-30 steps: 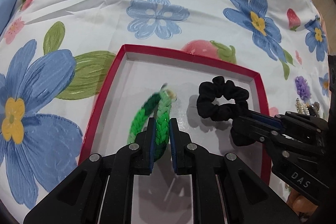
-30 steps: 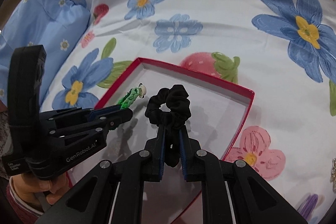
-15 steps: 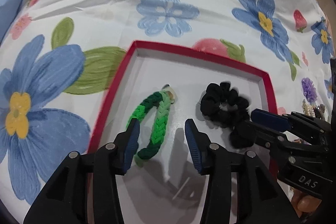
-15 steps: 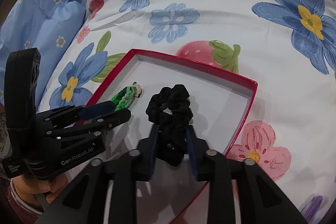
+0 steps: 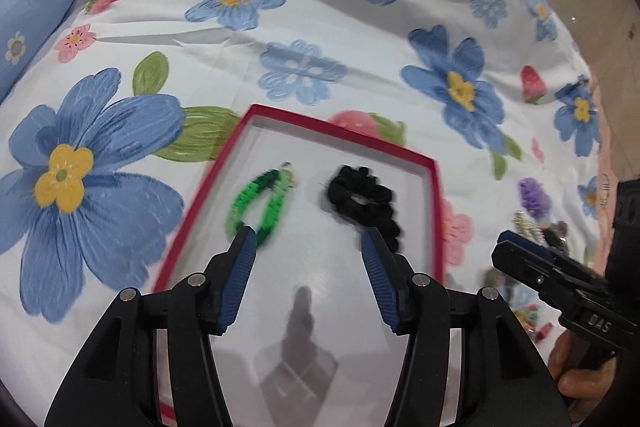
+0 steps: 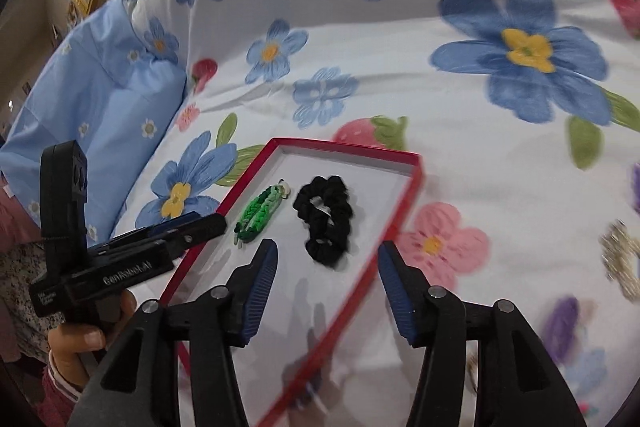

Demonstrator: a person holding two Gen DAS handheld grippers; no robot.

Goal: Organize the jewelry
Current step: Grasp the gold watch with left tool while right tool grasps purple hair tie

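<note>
A shallow red-rimmed box (image 5: 340,131) (image 6: 348,147) with a white floor lies on the flowered bedspread. Inside it rest a green braided bracelet (image 5: 262,205) (image 6: 258,215) and, to its right, a black scrunchie (image 5: 364,203) (image 6: 326,217). My left gripper (image 5: 308,243) hovers above the box's near half, jaws opening, nothing between them. My right gripper (image 6: 326,255) hangs just behind the scrunchie, jaws opening too and empty. Each gripper also shows in the other's view: the right gripper (image 5: 524,251) at the right edge, the left gripper (image 6: 200,225) at the box's left rim.
More jewelry lies on the spread right of the box: a purple piece (image 5: 534,193) (image 6: 562,323), a pearly piece (image 5: 528,227) and a sparkly ring-shaped piece (image 6: 620,259). A blue pillow (image 6: 104,95) lies at the far left. A person's hand (image 6: 76,339) holds the left gripper.
Both grippers opened, letting go of the bracelet and the scrunchie, which now lie in the box. Both grippers pulled back and up from them.
</note>
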